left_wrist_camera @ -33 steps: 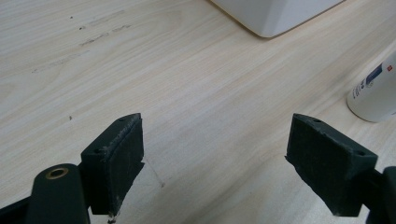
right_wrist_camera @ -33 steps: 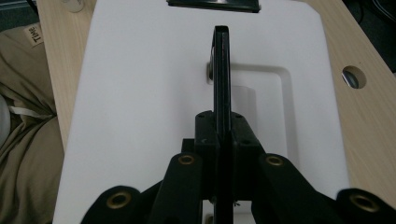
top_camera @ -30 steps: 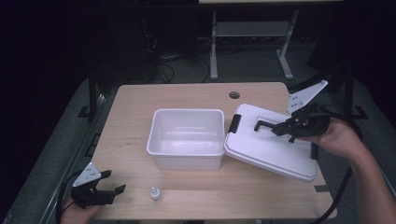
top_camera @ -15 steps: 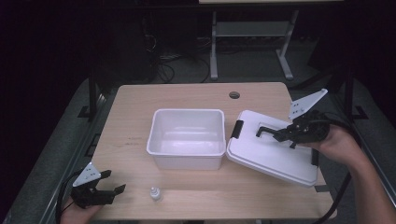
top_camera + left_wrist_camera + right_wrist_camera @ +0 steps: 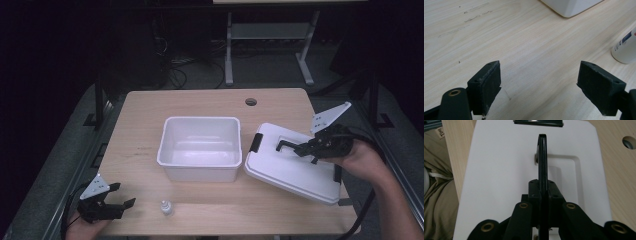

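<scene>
White lid (image 5: pixel 292 170) hangs tilted beside the tub (image 5: pixel 200 147), its black handle (image 5: pixel 542 157) pinched in the right claw (image 5: pixel 300 148).

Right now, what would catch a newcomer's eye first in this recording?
The white lid, right of the open white tub at mid-table, with the right gripper clamped on its black handle. At the near left edge, the left gripper sits open beside a small white bottle.
</scene>
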Demonstrator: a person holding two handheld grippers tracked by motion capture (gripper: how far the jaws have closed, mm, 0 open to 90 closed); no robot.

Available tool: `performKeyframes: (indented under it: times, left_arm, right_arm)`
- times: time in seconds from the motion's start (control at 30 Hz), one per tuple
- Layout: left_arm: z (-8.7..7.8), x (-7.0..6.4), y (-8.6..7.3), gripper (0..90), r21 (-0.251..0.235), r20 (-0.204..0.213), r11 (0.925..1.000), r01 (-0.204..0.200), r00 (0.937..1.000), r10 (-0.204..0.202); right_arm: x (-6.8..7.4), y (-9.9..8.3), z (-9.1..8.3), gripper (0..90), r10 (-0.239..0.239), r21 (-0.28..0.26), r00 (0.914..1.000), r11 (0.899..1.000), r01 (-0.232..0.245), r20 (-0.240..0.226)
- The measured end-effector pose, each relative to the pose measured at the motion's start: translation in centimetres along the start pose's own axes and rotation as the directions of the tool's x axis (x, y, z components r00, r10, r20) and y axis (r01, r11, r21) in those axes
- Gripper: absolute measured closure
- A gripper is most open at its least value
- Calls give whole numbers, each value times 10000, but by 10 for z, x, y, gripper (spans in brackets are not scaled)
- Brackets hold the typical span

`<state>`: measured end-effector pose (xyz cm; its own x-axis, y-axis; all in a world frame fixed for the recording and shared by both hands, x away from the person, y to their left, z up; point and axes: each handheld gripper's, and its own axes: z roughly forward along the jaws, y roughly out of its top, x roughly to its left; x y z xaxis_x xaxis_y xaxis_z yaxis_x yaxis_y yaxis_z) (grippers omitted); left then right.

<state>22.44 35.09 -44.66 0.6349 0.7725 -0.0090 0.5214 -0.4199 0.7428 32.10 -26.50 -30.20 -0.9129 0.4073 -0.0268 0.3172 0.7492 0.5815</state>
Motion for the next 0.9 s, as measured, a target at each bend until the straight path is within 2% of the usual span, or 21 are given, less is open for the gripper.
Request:
performKeyframes:
  times: [0.47,0.9]
  left_arm:
    - [0,0,0,187,53,10,10000,-3,10000,3]
    - [0,0,0,187,49,16,10000,-6,10000,6]
  right_arm:
    - [-1,-15,14,841,286,35,9995,9996,-286,-120]
    - [-1,-27,29,841,372,172,9989,9992,-367,-299]
